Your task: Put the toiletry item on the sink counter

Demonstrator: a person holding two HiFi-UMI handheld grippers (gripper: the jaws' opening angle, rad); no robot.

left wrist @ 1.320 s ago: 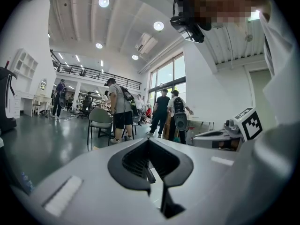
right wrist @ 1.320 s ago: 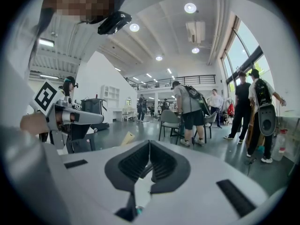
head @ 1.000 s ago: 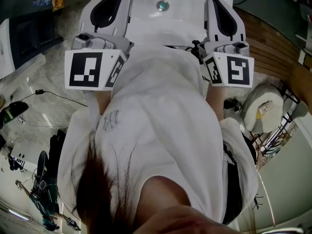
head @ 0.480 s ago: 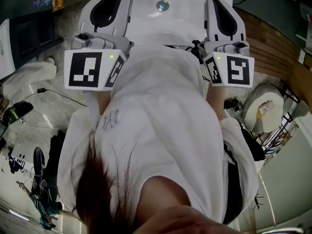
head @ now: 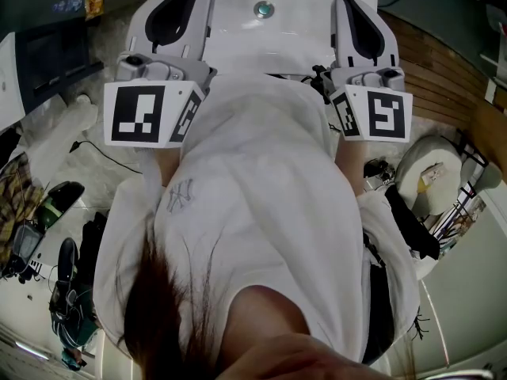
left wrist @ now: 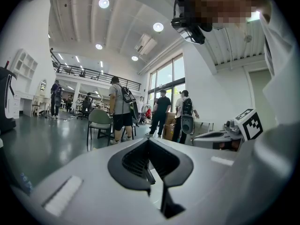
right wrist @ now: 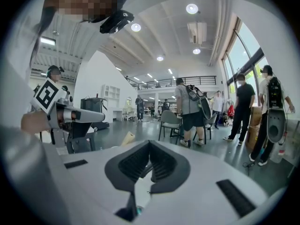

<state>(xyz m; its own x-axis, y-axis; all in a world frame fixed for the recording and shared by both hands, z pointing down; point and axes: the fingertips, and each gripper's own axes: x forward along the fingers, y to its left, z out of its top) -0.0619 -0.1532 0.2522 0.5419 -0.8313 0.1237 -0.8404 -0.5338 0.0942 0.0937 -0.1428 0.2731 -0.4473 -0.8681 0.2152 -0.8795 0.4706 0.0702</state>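
Overhead, sink [head: 295,39] half behind white shirt [head: 261,180].

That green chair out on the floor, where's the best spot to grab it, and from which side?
Probably the backrest's top edge on the chair, coming down from above: it stands upright, and that rounded rim looks thin and free, while the slim legs sit low beside a standing person.

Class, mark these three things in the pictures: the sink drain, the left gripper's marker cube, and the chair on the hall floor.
Sink drain [head: 264,9]: head view, centre of the round metal plug.
Left marker cube [head: 139,114]: head view, its patterned top face.
Chair [left wrist: 99,118]: left gripper view, its backrest.
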